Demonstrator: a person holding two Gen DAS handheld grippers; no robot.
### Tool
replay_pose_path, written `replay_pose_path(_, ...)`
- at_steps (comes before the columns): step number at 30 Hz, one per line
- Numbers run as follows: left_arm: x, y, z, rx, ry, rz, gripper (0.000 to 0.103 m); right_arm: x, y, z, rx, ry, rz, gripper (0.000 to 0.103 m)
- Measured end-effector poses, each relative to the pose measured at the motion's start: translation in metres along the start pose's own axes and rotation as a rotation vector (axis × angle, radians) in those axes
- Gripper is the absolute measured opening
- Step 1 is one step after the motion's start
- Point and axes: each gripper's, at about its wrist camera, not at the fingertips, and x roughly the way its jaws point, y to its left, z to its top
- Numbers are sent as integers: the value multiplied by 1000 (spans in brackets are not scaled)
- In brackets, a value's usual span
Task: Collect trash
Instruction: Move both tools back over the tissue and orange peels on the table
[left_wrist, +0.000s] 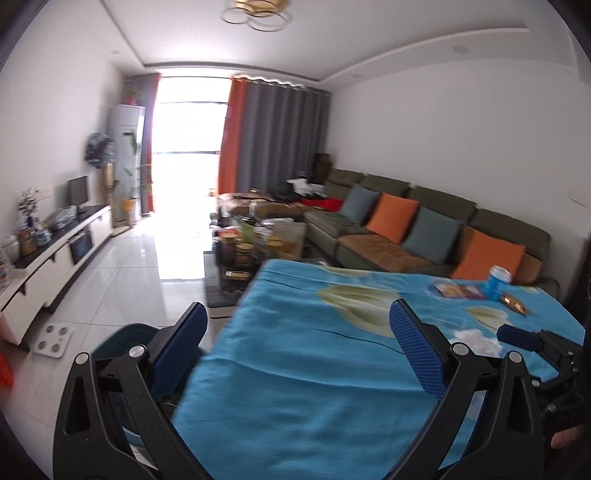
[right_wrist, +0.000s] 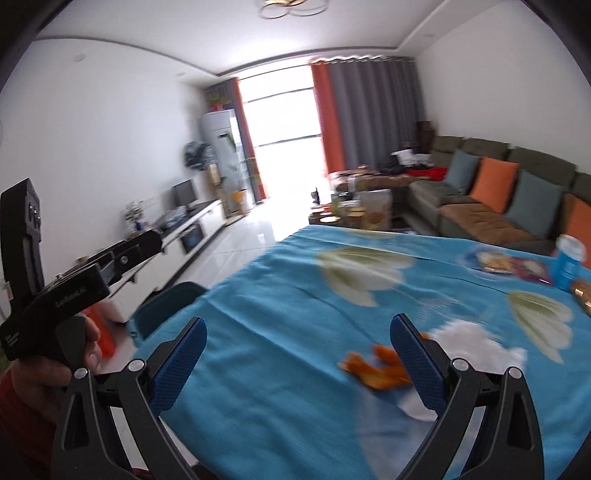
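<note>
A table with a blue flowered cloth (left_wrist: 314, 350) holds the trash. In the right wrist view orange peel (right_wrist: 376, 367) lies just left of my right gripper's right finger, with a white tissue (right_wrist: 465, 336) behind it. A blue can (right_wrist: 570, 262), a flat snack wrapper (right_wrist: 506, 264) and a gold wrapper (right_wrist: 583, 293) lie at the far right. My right gripper (right_wrist: 299, 354) is open and empty above the cloth. My left gripper (left_wrist: 295, 339) is open and empty over the table's left edge. The left wrist view shows the can (left_wrist: 498, 282), the wrapper (left_wrist: 458, 290) and the tissue (left_wrist: 476, 338).
A teal bin or chair (right_wrist: 166, 306) stands at the table's left side. A white bathroom scale (left_wrist: 53, 339) lies on the tiled floor. A cluttered coffee table (left_wrist: 255, 243), a green sofa (left_wrist: 424, 236) with cushions and a white TV cabinet (left_wrist: 55, 258) lie beyond.
</note>
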Motion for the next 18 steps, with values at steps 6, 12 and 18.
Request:
replay_pose_path(6,22,-44,-15,59,50,-107,97,-21,-28,-17,23,-4,-115,96)
replay_pose_path(12,38,-76,-32,112,104,-193,97,-26,-56,-30,78,19,-184,96)
replay_pose_path(18,60,-94,-45,136,158,-242,97,-19,-75,-36,117,55,-220,92)
